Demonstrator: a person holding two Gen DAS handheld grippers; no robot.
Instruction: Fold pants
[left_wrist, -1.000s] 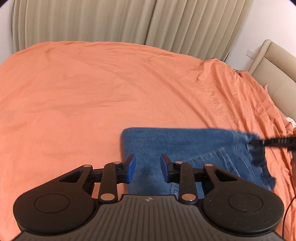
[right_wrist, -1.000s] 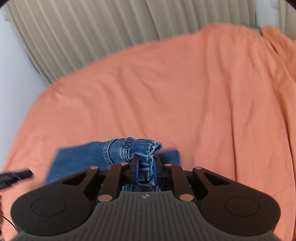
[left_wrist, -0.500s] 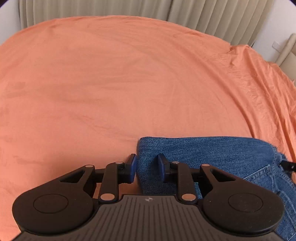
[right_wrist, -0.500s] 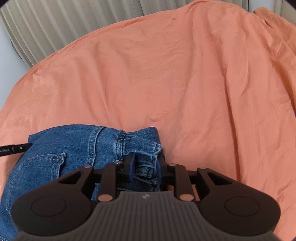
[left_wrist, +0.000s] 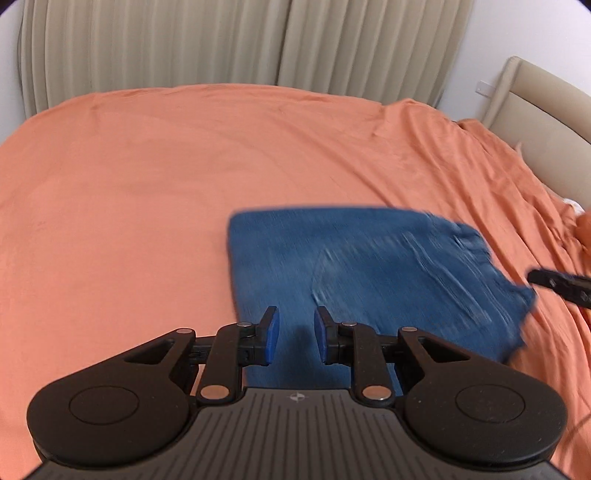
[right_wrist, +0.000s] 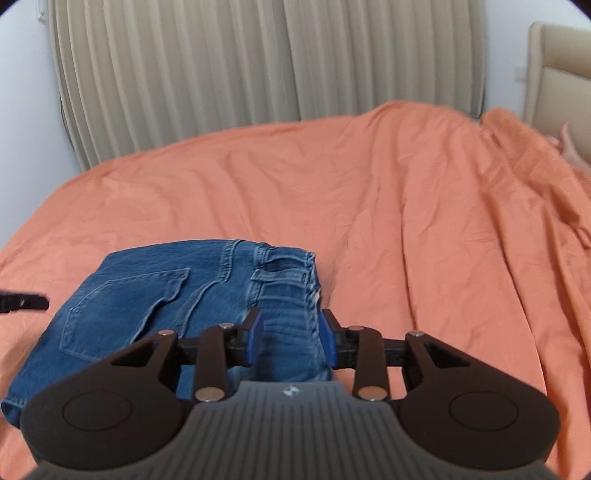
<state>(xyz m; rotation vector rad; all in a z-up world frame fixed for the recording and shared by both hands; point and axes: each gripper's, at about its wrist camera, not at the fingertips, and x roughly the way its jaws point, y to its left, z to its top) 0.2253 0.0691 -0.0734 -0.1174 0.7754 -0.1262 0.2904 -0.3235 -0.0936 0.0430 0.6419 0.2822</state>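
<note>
Blue denim pants (left_wrist: 369, 273) lie folded into a compact rectangle on the orange bed sheet (left_wrist: 147, 184). In the right wrist view the pants (right_wrist: 155, 295) show a back pocket and the waistband facing up. My left gripper (left_wrist: 295, 334) is open and empty above the near edge of the pants. My right gripper (right_wrist: 291, 338) is open, with the waistband end of the pants lying below and between its fingers, not pinched. The right gripper's tip (left_wrist: 557, 282) shows at the right edge of the left wrist view. The left gripper's tip (right_wrist: 22, 302) shows at the left edge of the right wrist view.
Beige pleated curtains (left_wrist: 221, 48) hang behind the bed. A beige padded headboard (left_wrist: 543, 103) stands at the right. The sheet is wrinkled toward the headboard side (right_wrist: 498, 221).
My right gripper has opened and let go of the waistband, which now lies flat. Both grippers have lifted and drawn back from the pants. The left gripper's jaws have widened.
</note>
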